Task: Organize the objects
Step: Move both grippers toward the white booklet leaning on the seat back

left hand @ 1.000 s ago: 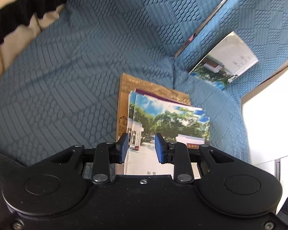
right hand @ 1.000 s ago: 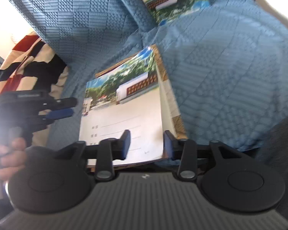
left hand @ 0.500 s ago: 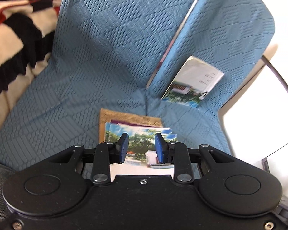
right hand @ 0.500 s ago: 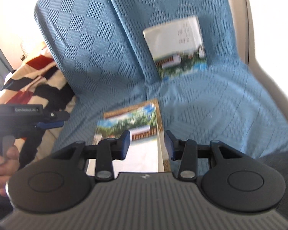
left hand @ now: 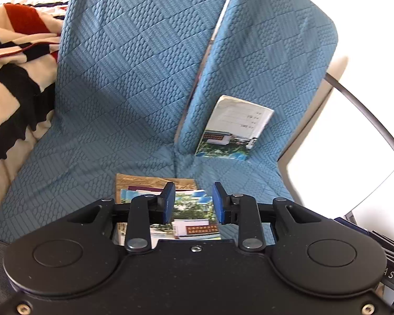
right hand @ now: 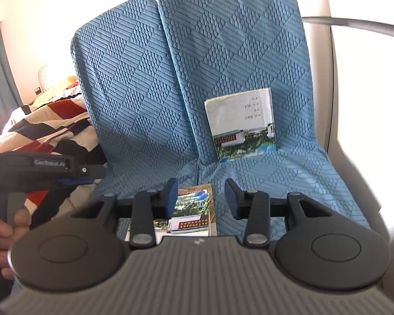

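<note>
**Between picks: both tools empty above the stack, one booklet left against the backrest**

While both tools hang over the blue sofa seat (right hand: 289,183), nothing is gripped. Left tool (left hand: 193,202): jaws part-open, no pad contact, only the stack seen through the gap. Right tool (right hand: 201,200): jaws apart a bit wider, likewise empty. In the right view the left tool sits off to the right tool's left, side-on, held by a hand (right hand: 5,233).

Task things: a stack of booklets (left hand: 189,210) lies flat on the seat directly below and just ahead of both tools, landscape-photo cover on top, a brown-covered book (left hand: 149,179) at the bottom sticking out on the far side. One loose booklet (right hand: 243,126) leans upright against the backrest, well ahead of the tools and to the right, bottom edge in the seat crease. Striped blanket (left hand: 15,60) far left, not part of it.

Step, as I read it: stack looks placed, tools clear of it, so this is the gap before fetching the last stray.

Next move probably calls for: right tool is the nearer one; reach forward and right, widen or keep the gap, take the leaning booklet by a free side or top edge. It is thin and propped, so a push could slide it flat or into the crease. Then lay it on the stack, edges squared.
</note>
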{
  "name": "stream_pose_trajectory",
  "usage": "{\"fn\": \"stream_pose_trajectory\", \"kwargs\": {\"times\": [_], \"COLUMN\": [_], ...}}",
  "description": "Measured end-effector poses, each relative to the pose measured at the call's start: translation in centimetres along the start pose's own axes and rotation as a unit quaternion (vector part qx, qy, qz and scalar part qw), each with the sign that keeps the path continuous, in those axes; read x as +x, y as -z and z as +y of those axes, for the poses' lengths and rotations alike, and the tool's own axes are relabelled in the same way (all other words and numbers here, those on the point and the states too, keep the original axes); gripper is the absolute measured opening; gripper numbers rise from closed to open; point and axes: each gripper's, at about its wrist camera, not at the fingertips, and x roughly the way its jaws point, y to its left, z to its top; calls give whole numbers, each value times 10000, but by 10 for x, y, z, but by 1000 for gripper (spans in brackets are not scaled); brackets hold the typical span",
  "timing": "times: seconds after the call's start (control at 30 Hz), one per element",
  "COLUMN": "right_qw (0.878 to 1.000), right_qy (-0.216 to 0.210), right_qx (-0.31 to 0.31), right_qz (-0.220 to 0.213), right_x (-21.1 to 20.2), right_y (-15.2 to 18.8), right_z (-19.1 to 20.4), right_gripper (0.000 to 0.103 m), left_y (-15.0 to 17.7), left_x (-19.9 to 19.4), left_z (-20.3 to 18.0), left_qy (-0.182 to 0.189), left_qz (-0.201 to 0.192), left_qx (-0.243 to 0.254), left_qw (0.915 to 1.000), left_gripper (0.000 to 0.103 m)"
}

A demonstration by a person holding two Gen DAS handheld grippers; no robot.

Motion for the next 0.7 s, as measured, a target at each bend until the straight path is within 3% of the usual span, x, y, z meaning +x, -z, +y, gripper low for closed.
{"fn": "stream_pose_trajectory", "kwargs": {"times": [0.7], "right_qw": [9986], "right_qy": [406], "right_qx": [-89], "right_qz": [-326], "right_x": [-31], "right_y": [8], "right_z": [-24], "right_gripper": [43], "left_y": [22], "left_x": [1], "left_z": [-64], "left_qy": [335], "left_qz": [-46], "left_qx": [419], "left_qw": [9986], "left_gripper": [31]}}
